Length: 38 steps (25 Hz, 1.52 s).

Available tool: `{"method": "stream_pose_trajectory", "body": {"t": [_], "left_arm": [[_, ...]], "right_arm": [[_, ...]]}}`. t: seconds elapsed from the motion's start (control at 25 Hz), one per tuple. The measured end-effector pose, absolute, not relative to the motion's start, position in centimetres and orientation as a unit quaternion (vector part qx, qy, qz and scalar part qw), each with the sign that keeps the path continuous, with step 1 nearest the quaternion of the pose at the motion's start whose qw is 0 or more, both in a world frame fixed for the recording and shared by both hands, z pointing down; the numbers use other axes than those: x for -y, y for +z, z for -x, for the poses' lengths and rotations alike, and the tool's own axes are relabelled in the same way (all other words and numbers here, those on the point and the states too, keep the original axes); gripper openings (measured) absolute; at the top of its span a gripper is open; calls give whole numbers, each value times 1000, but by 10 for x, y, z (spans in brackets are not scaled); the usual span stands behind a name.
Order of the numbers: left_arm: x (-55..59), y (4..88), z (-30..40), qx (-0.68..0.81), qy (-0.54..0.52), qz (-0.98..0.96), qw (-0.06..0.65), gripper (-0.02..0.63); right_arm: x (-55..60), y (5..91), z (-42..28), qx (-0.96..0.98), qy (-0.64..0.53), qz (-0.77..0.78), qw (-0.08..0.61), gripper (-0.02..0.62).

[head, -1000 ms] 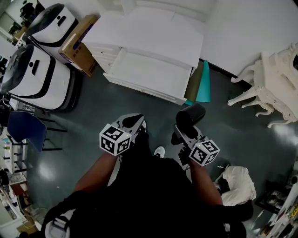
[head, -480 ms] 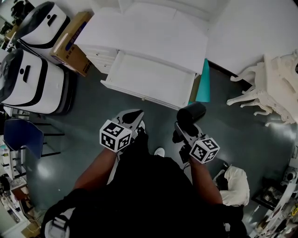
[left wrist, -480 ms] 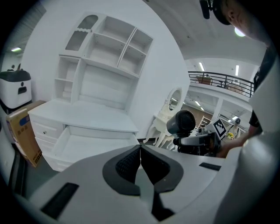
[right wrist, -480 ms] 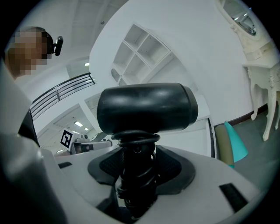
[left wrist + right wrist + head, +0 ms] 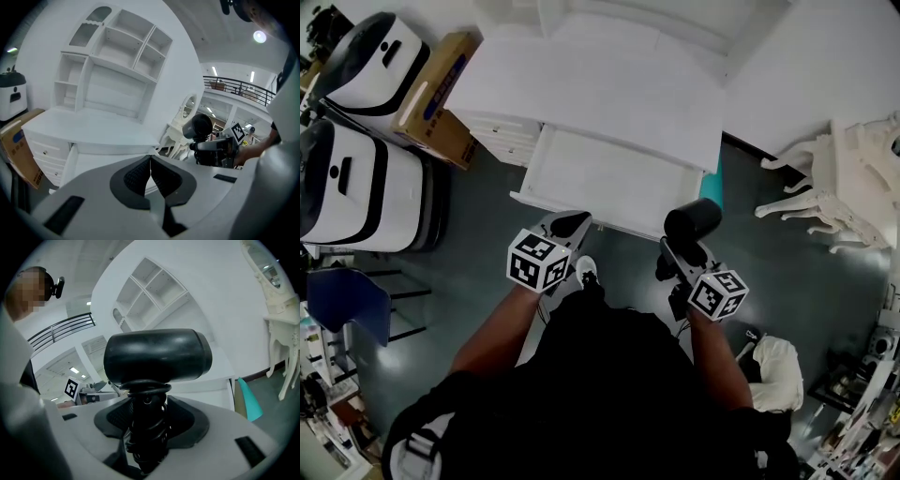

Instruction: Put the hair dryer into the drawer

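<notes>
A black hair dryer (image 5: 692, 223) stands upright in my right gripper (image 5: 675, 255), which is shut on its handle with the cord wound round it; in the right gripper view the hair dryer (image 5: 157, 357) fills the middle above the right gripper (image 5: 145, 427). The white drawer (image 5: 609, 183) is pulled open below the white desk top (image 5: 591, 89), just ahead of both grippers. My left gripper (image 5: 564, 228) is shut and holds nothing, its tip at the drawer's front edge. From the left gripper view the left gripper (image 5: 150, 174) points at the drawer (image 5: 108, 164), and the hair dryer (image 5: 202, 126) shows at right.
Two white-and-black machines (image 5: 356, 122) and a cardboard box (image 5: 441, 98) stand left of the desk. A teal cone (image 5: 713, 178) leans at the drawer's right end. An ornate white table (image 5: 844, 187) stands at right. A white cloth heap (image 5: 778, 370) lies on the dark floor.
The person has stepped toward the desk: the open drawer now sits right at the gripper tips, and both grippers have moved forward with the hair dryer still held.
</notes>
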State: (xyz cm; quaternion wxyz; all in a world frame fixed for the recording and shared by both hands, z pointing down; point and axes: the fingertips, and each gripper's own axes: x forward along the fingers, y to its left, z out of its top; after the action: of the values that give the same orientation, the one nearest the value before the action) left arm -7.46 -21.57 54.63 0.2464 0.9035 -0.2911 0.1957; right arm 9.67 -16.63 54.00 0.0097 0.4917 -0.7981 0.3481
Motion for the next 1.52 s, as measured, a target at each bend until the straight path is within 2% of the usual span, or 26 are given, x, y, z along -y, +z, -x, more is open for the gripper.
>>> {"method": "stream_pose_trajectory", "body": {"t": [0.4,0.76,1.08,1.52], "left_arm": [[260,563,88,254,215,-911,245,11],[272,589,88,251,240,-901,259,11],[279,599,86,291,236,-884,280,11],[283,618,81,370,232,-842,317,11]], "right_arm": [[213,567,-92,781,326,-529,64,227],[251,621,-87,795,265,-496,228,227],[279,693,-86,804,211,-399,386,227],[309,751,-90,817,149,-257,495,227]]}}
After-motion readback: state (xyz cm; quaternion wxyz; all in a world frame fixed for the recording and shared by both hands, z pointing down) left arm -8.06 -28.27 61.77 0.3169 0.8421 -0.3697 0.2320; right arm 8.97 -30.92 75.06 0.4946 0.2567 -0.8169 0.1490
